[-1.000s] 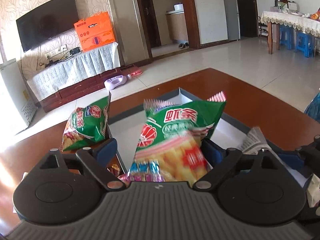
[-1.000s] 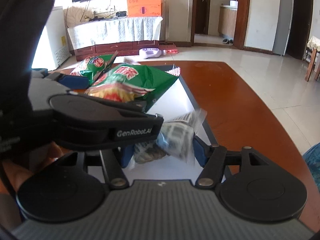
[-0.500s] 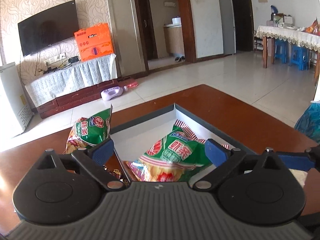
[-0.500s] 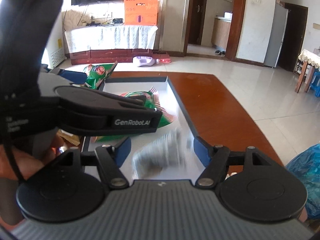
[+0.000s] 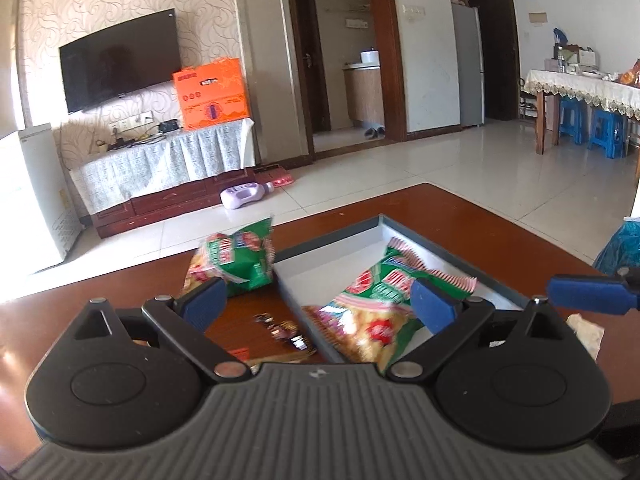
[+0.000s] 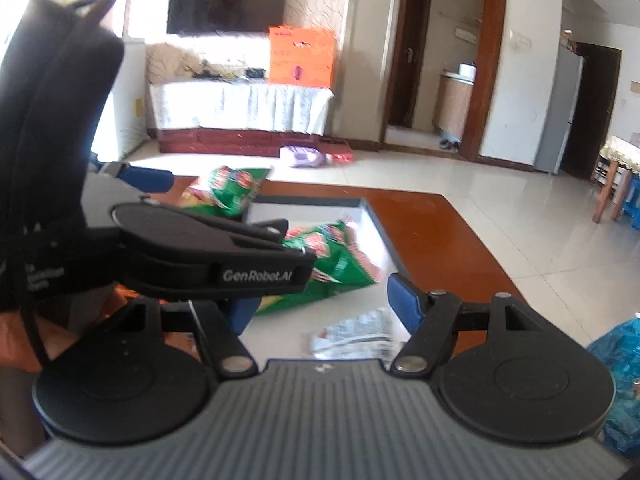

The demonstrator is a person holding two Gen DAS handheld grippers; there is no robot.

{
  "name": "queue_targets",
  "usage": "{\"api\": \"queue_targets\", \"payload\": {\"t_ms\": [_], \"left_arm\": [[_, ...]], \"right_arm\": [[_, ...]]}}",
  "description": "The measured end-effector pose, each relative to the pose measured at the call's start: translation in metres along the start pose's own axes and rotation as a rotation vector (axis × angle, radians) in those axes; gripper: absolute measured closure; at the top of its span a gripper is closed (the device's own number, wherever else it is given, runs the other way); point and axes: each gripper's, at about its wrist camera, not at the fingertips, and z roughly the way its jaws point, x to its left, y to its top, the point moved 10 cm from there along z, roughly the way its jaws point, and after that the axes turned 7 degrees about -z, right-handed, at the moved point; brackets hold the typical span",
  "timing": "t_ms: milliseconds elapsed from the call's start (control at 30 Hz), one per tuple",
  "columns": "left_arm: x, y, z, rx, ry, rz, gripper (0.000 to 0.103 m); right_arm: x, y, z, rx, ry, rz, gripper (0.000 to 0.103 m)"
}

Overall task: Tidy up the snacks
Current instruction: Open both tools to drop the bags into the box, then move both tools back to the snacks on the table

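Observation:
A grey tray (image 5: 348, 236) (image 6: 384, 236) sits on the brown table. A green shrimp-chip bag (image 5: 376, 304) (image 6: 336, 264) lies inside it. A silver-white snack packet (image 6: 356, 336) lies in the tray's near part, below my right gripper. A second green bag (image 5: 236, 256) (image 6: 228, 188) lies on the table left of the tray. My left gripper (image 5: 320, 304) is open and empty above the tray's left edge. My right gripper (image 6: 324, 304) is open and empty over the tray. Small wrapped candies (image 5: 284, 330) lie on the table by the tray.
The brown table (image 5: 500, 232) ends ahead and to the right, with tiled floor beyond. A blue plastic bag (image 6: 616, 360) sits at the right. The left gripper body (image 6: 160, 248) crosses the left of the right wrist view.
Both grippers let go: the green bag dropped from the left gripper into the tray, the silver packet from the right gripper into the tray. Both grippers rose and pulled back.

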Motion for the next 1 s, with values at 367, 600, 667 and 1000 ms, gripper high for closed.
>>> {"api": "queue_targets", "payload": {"t_ms": [367,600,667,1000], "left_arm": [[0.119,-0.039,-0.045,0.008,0.1,-0.049,0.003],[0.2,-0.076,-0.04,0.096,0.164,-0.063,0.003],[0.212,-0.085,-0.04,0.115,0.154,-0.079,0.003],[0.16,-0.103,-0.013,0.11,0.029,-0.071,0.004]], "right_arm": [[0.094,0.003,-0.003,-0.035,0.117,-0.085,0.033],[0.139,-0.009,0.008,0.006,0.138,-0.144,0.033],[0.143,-0.012,0.016,0.027,0.138,-0.137,0.033],[0.115,-0.025,0.06,0.087,0.108,-0.14,0.055]]}}
